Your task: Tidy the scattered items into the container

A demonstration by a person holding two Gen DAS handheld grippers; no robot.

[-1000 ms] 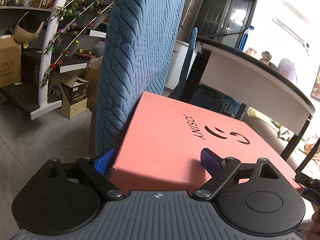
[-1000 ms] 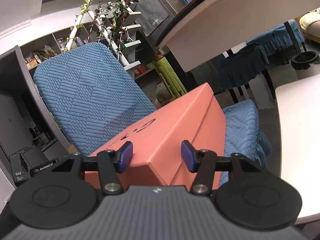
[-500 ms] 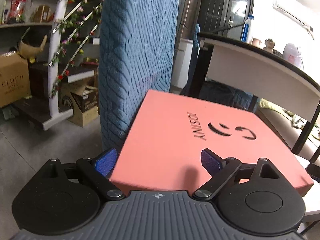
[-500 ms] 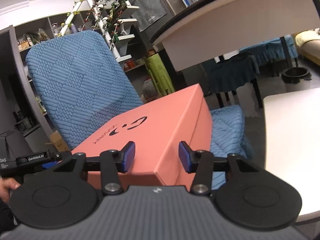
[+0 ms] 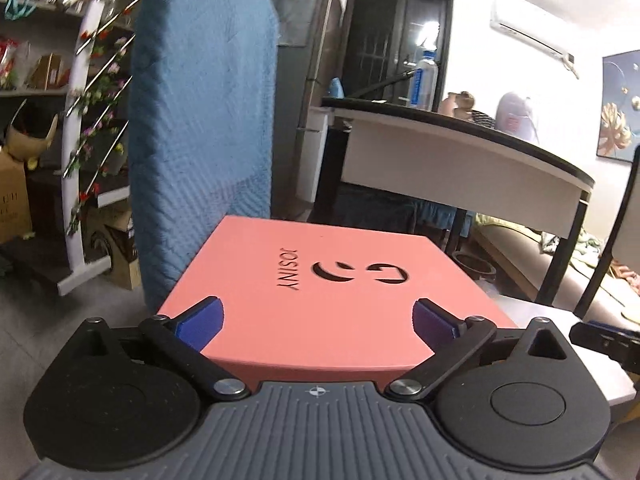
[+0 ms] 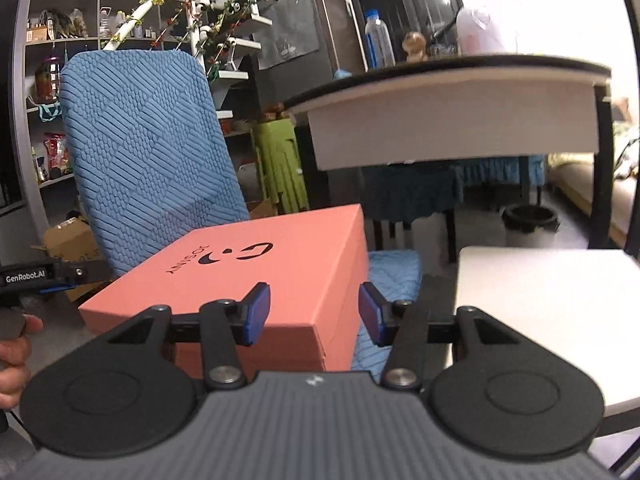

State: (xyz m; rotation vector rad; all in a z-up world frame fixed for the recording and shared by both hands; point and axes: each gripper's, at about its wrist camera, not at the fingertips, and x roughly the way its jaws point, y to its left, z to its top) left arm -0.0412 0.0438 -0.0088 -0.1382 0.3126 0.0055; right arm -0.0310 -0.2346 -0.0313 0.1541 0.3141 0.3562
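Note:
A closed salmon-pink box (image 5: pixel 340 248) with a dark logo on its lid lies flat on the seat of a blue quilted chair (image 5: pixel 200 140). My left gripper (image 5: pixel 316 312) hovers open over the lid's near edge, both blue pads (image 5: pixel 200 320) above the lid and wide apart. In the right wrist view the pink box (image 6: pixel 260 268) shows its near corner. My right gripper (image 6: pixel 312 308) is open astride that corner, one pad over the lid and one beside the right wall. No loose items are visible.
A white table (image 6: pixel 552 312) stands right of the chair seat (image 6: pixel 394 276). Behind is a large dark-topped desk (image 6: pixel 452 120) with a bottle, green stools (image 6: pixel 280 168) and a black bin (image 6: pixel 528 220). Shelves and cardboard boxes (image 5: pixel 12 200) line the left. A hand (image 6: pixel 12 344) holds the other gripper.
Both views have levelled out and risen, so the box now looks flat. The left gripper's pads have moved fully over the lid. Neither gripper's finger spacing has visibly changed.

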